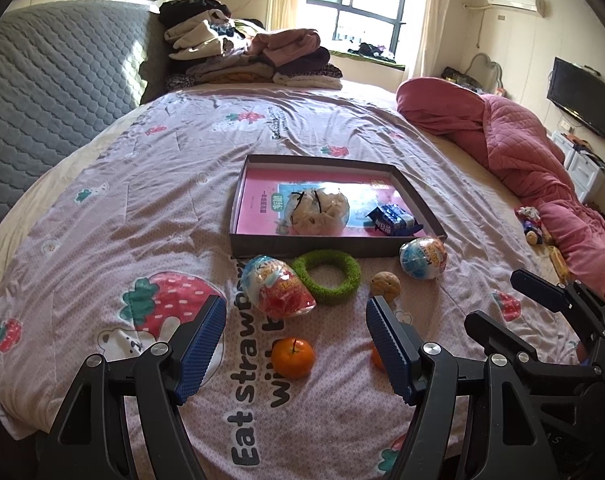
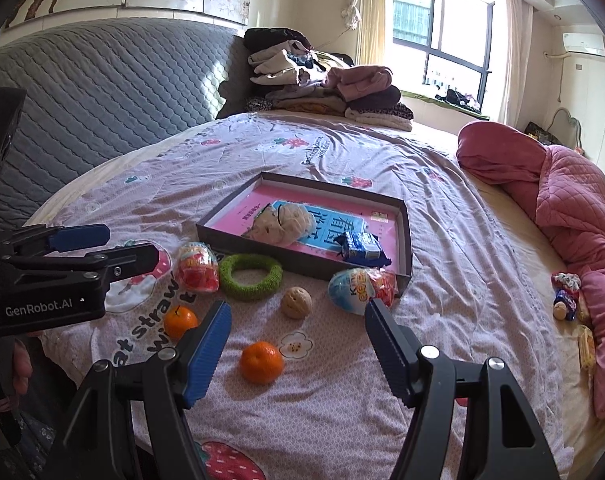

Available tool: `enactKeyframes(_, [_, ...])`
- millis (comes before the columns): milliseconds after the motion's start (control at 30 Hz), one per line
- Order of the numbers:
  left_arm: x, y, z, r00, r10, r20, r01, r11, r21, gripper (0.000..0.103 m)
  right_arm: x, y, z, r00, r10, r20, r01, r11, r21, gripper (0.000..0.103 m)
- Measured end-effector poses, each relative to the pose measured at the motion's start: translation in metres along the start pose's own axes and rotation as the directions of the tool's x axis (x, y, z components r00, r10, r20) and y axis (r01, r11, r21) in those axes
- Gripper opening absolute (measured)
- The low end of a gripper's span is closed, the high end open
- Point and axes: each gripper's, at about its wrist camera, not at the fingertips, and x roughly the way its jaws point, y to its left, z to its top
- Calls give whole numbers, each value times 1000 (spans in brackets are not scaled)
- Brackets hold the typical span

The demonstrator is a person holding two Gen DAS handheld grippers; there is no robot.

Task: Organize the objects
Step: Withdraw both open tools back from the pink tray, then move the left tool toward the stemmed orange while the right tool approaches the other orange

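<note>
Both jaws gape wide with nothing between them: the left gripper point(image 1: 296, 340) and right gripper point(image 2: 296, 336) hang tilted down over the strawberry quilt point(image 1: 114, 216). Left to right lie two foil eggs point(image 2: 196, 266) point(image 2: 360, 286), one green ring point(image 2: 250, 276), one walnut point(image 2: 296, 302) and two tangerines point(image 2: 180, 321) point(image 2: 261, 361), all before the shallow box point(image 2: 406, 240). Only the right view shows fingers point(image 2: 22, 364) on the left handle.
</note>
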Motion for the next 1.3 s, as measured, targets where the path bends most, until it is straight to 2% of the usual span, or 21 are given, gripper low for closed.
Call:
enactKeyframes(700, [28, 3, -30, 996, 5, -83, -2, 999, 38, 74, 28, 9, -27, 997, 25, -73, -26, 999, -18, 69])
enactKeyframes(967, [40, 9, -40, 993, 8, -119, -5, 1000, 25, 74, 44, 6, -43, 989, 45, -141, -46, 999, 1, 69])
enactKeyframes(1300, [46, 2, -50, 989, 0, -150, 7, 999, 45, 74, 41, -1, -49, 989, 63, -136, -58, 998, 40, 69])
